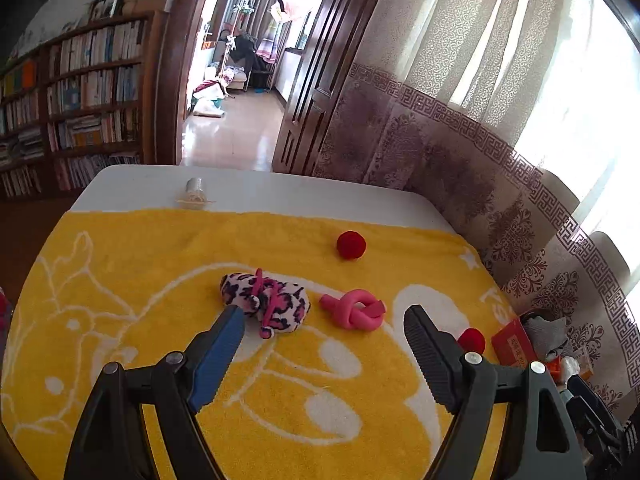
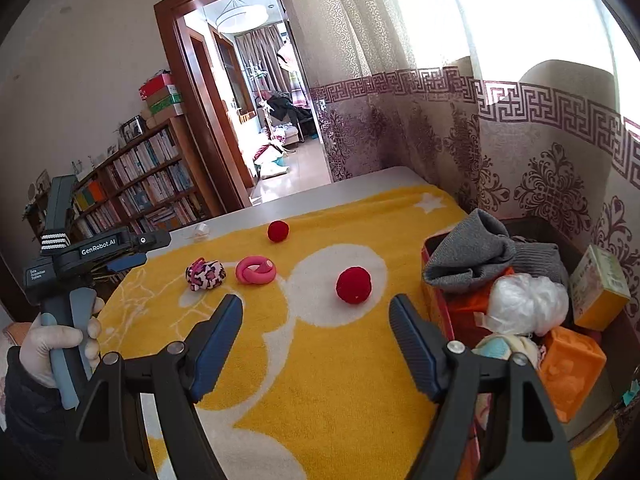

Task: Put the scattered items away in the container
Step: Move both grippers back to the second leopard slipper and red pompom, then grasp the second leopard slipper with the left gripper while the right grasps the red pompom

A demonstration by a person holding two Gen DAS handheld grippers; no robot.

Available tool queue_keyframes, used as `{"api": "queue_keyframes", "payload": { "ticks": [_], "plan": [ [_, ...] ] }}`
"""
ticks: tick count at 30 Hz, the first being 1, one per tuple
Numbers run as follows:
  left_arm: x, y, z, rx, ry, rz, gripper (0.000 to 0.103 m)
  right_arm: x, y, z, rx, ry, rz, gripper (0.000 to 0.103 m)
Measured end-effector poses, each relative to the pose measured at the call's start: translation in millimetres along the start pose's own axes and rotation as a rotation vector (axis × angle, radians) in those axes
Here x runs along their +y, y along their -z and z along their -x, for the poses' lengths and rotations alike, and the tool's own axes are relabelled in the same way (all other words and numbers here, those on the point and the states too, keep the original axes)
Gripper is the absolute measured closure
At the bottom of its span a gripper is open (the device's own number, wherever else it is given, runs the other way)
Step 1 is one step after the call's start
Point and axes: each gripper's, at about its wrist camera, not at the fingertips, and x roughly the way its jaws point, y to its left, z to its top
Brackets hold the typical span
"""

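Observation:
On the yellow towel (image 1: 160,264) (image 2: 328,360) lie a pink leopard-print pouch (image 1: 266,300) (image 2: 206,274), a pink knotted ring (image 1: 354,308) (image 2: 256,270), a far red ball (image 1: 351,245) (image 2: 278,231) and a near red ball (image 1: 472,340) (image 2: 354,285). My left gripper (image 1: 324,316) is open and empty, just short of the pouch and ring; it also shows in the right wrist view (image 2: 132,256). My right gripper (image 2: 316,308) is open and empty, a little short of the near red ball. The container (image 2: 434,280) (image 1: 512,342), a red-sided box at the right, holds clothes and boxes.
A small clear roll (image 1: 195,192) (image 2: 201,231) lies on the white table (image 1: 260,188) beyond the towel. A patterned curtain (image 1: 460,152) hangs close along the table's right side. A bookshelf (image 1: 80,100) and an open doorway stand beyond the far edge.

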Motion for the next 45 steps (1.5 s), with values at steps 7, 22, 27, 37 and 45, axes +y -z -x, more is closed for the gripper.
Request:
{"api": "queue_keyframes", "payload": {
  "ticks": [7, 22, 27, 37, 45],
  "plan": [
    [35, -5, -48, 0.093, -0.069, 0.010, 0.019, 19, -4, -27, 0.042, 0.019, 0.024, 0.024],
    [19, -2, -129, 0.152, -0.145, -0.093, 0.020, 14, 4, -66, 0.121, 0.076, 0.051, 0.024],
    [28, 0, -128, 0.132, -0.119, -0.094, 0.027, 16, 6, -75, 0.133, 0.089, 0.063, 0.024],
    [39, -17, -87, 0.041, -0.015, 0.009, 0.044, 5, -13, -97, 0.155, 0.144, 0.021, 0.024],
    [42, -25, -79, 0.034, 0.025, 0.017, 0.044, 1, -11, -141, 0.243, 0.265, 0.058, 0.034]
  ]
}}
